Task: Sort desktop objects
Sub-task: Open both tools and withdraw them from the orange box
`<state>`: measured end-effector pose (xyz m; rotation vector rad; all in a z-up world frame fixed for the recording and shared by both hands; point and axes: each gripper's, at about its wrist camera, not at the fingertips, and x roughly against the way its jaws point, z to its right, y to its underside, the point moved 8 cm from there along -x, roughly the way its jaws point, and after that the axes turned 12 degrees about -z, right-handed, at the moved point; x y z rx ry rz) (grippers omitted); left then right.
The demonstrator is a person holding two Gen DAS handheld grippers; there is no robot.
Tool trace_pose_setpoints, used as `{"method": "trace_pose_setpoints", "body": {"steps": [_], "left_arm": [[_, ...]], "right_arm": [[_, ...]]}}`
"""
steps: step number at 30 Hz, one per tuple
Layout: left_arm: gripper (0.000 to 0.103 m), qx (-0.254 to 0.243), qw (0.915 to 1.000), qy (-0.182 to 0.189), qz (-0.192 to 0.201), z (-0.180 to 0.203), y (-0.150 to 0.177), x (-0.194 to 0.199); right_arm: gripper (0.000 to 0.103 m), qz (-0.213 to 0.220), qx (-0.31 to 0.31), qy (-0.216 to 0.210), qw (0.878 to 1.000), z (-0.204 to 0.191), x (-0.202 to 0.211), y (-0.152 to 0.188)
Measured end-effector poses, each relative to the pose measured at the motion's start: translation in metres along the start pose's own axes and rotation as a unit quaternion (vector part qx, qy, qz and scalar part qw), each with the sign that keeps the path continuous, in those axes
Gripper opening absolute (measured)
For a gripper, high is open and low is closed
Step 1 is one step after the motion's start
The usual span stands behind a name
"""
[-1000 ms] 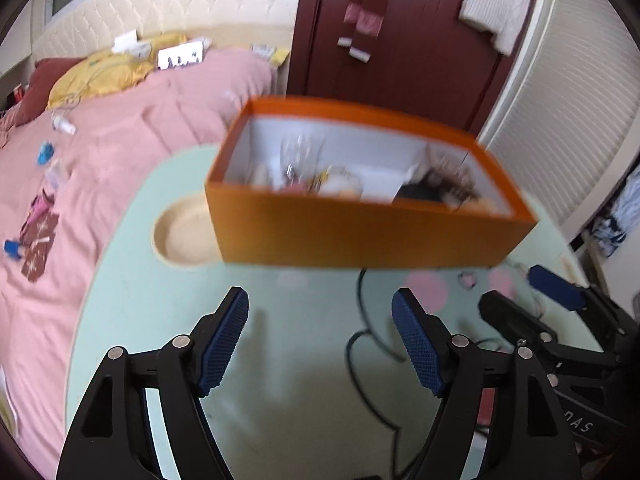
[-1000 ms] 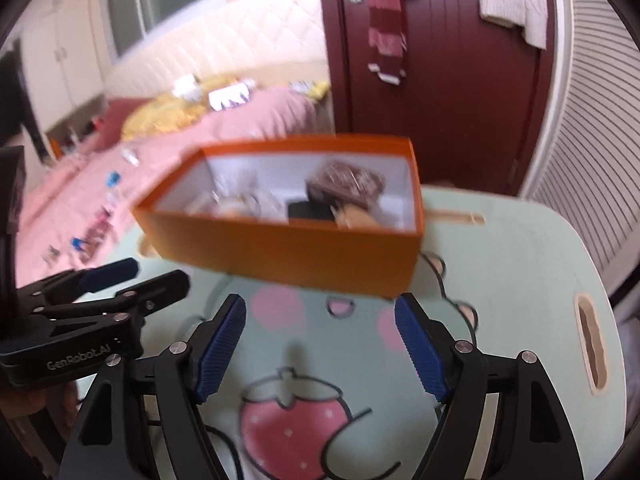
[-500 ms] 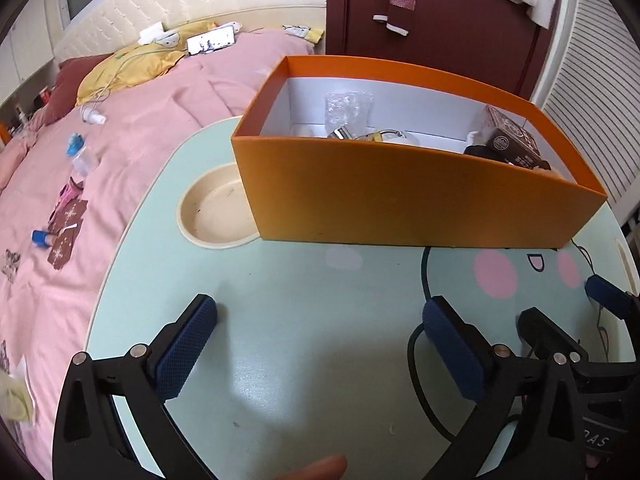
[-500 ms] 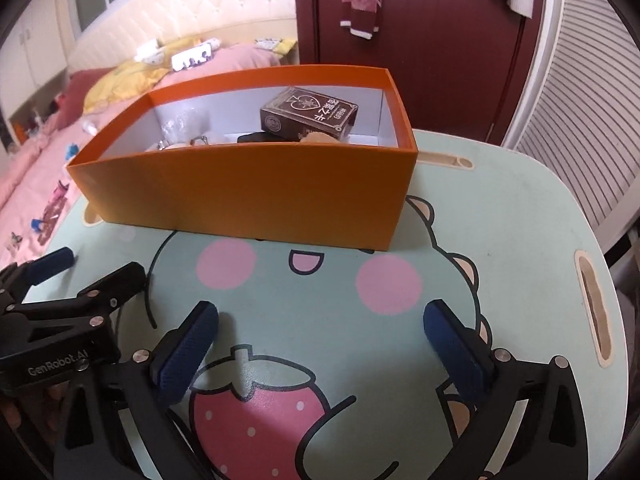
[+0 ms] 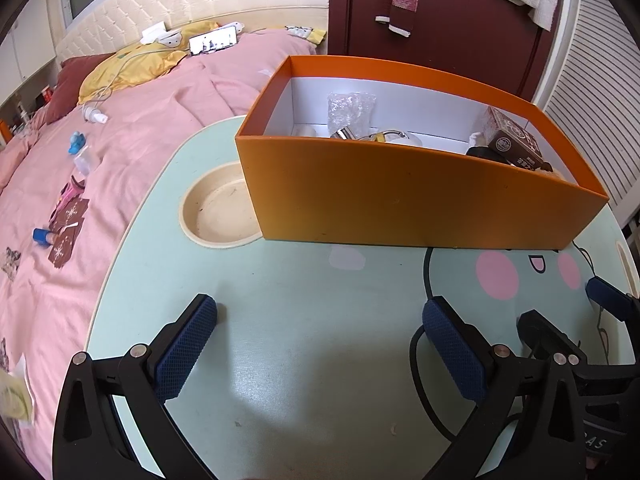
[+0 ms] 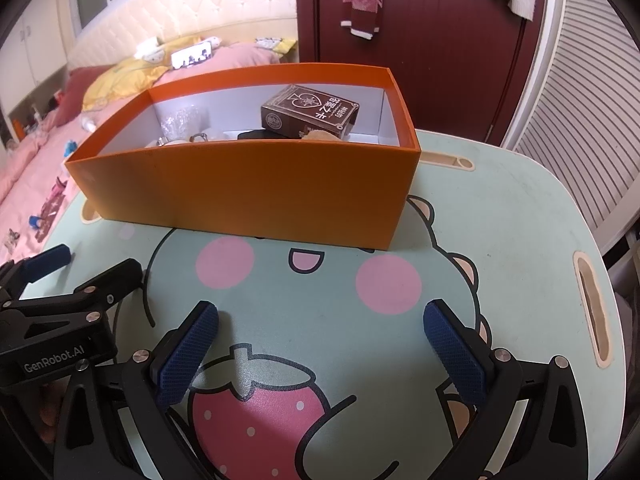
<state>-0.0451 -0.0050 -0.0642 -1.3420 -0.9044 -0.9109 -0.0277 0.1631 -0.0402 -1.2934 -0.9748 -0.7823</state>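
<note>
An orange box [image 5: 400,196] [image 6: 256,196] stands at the far side of the pale green lap table [image 5: 320,320] [image 6: 500,220]. Inside it lie a brown card pack [image 5: 516,144] [image 6: 310,110], a crinkled clear bag [image 5: 350,106] [image 6: 180,118], a metal piece [image 5: 344,133] and a black object [image 6: 256,135]. My left gripper [image 5: 320,328] hovers open over bare tabletop in front of the box. My right gripper [image 6: 320,332] is open too, above the printed strawberry [image 6: 256,420]. Nothing is between either pair of fingers. Each gripper shows at the edge of the other's view.
A round cup recess [image 5: 220,212] sits in the table left of the box. A slot handle [image 6: 592,312] is at the table's right edge. A pink bed [image 5: 120,140] with small scattered items lies left. A dark red door [image 6: 420,40] stands behind.
Both grippers' jaws have spread from partly open to wide open. Both views tilted down and steadied, so the box now sits sharp and a bit farther ahead.
</note>
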Motion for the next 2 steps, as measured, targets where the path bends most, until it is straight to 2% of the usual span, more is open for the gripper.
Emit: {"method": "trace_pose_setpoints", "body": {"steps": [2], "left_arm": [[0.103, 0.000, 1.0000, 0.000, 0.000, 0.0003, -0.0002, 0.0003]], "right_arm": [[0.103, 0.000, 0.000, 0.000, 1.000, -0.0004, 0.0004, -0.0009]]}}
